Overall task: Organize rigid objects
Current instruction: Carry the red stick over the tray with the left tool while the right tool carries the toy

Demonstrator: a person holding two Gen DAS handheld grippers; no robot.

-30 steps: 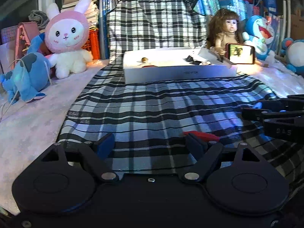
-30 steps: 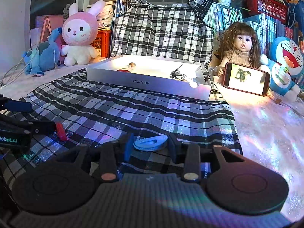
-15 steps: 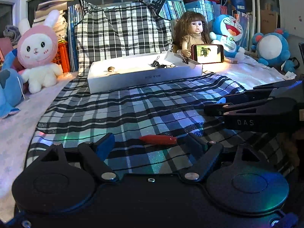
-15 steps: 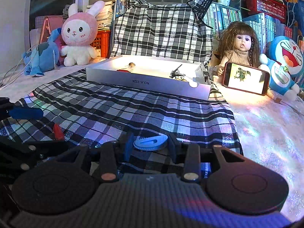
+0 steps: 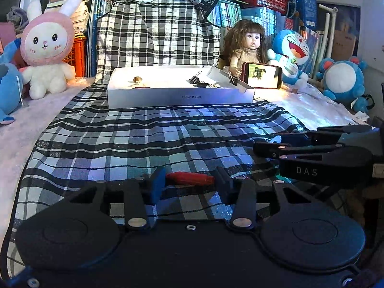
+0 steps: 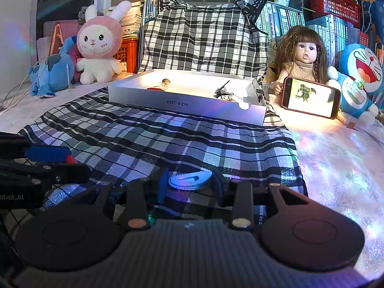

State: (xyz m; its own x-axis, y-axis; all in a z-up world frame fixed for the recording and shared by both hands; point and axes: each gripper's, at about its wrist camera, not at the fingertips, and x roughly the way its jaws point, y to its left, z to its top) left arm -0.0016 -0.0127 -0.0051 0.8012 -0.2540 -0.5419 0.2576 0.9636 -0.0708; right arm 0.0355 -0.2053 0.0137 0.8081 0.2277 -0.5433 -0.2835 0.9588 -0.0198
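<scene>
Red stick-shaped piece (image 5: 190,178) lies crosswise between the fingers of the left gripper (image 5: 189,182), both pads against its ends, so that gripper is clenched on it just above the checked cloth (image 5: 144,141). In the right wrist view only its red tip shows beside the left gripper's blue pad. Light blue clip-like piece (image 6: 190,179) sits the same way in the right gripper (image 6: 189,183), pinched flat between the two blue pads, low over the cloth. The two grippers are side by side, near each other at the front edge of the cloth; from the left wrist view the right gripper's black fingers reach in from the right edge.

Farther back on the cloth rests a shallow white box (image 5: 180,97) with a printed label on its front wall. Inside it, toward the left, are a small brown round item (image 5: 137,79) and something red and flat just in front of it; toward the right lies a black binder clip (image 5: 195,78) with a few small dark and pale bits I cannot make out.

Just right of the box a phone (image 6: 310,97) with a lit screen leans against a long-haired doll (image 6: 304,60). A blue-and-white cat plush (image 6: 360,76) sits farther right. Left of the box sits a pink-hooded bunny plush (image 6: 99,45) beside a blue plush (image 6: 52,72). Behind everything the cloth is draped up in front of shelves of books (image 6: 283,16).
</scene>
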